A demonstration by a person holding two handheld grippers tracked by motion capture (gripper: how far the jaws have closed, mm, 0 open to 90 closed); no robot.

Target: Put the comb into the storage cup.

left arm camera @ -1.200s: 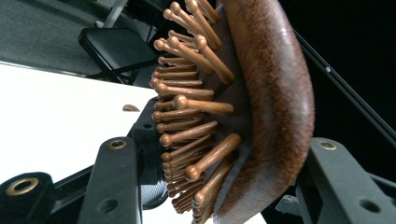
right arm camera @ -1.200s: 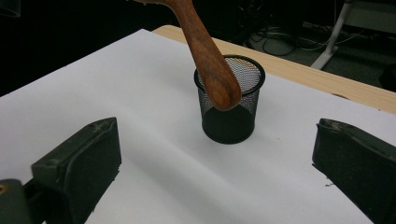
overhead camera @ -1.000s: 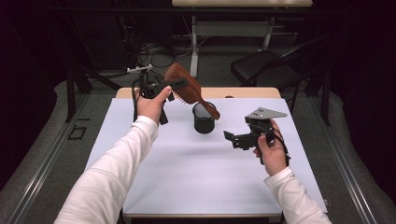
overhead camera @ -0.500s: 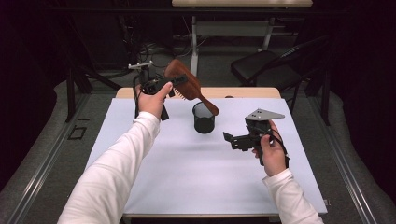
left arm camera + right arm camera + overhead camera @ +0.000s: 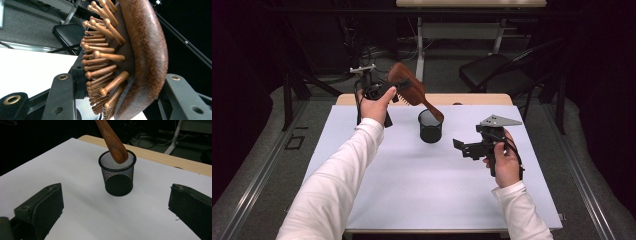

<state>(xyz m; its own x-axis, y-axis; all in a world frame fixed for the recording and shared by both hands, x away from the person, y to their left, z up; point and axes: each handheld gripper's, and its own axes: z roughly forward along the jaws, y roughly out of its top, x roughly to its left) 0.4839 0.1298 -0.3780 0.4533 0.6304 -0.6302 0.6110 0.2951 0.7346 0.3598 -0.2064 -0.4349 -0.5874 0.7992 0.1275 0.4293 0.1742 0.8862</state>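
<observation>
A white-covered table [image 5: 412, 190] with a wooden far edge bears one black mesh cup [image 5: 430, 126], standing upright.

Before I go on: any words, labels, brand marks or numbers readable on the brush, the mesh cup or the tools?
None. The wooden hairbrush, the black mesh cup, both tools' black jaws and the white table cover carry no readable writing in any view.

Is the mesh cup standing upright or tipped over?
Upright: the mesh cup stands on its base, rim up, with the hairbrush handle above it.
</observation>
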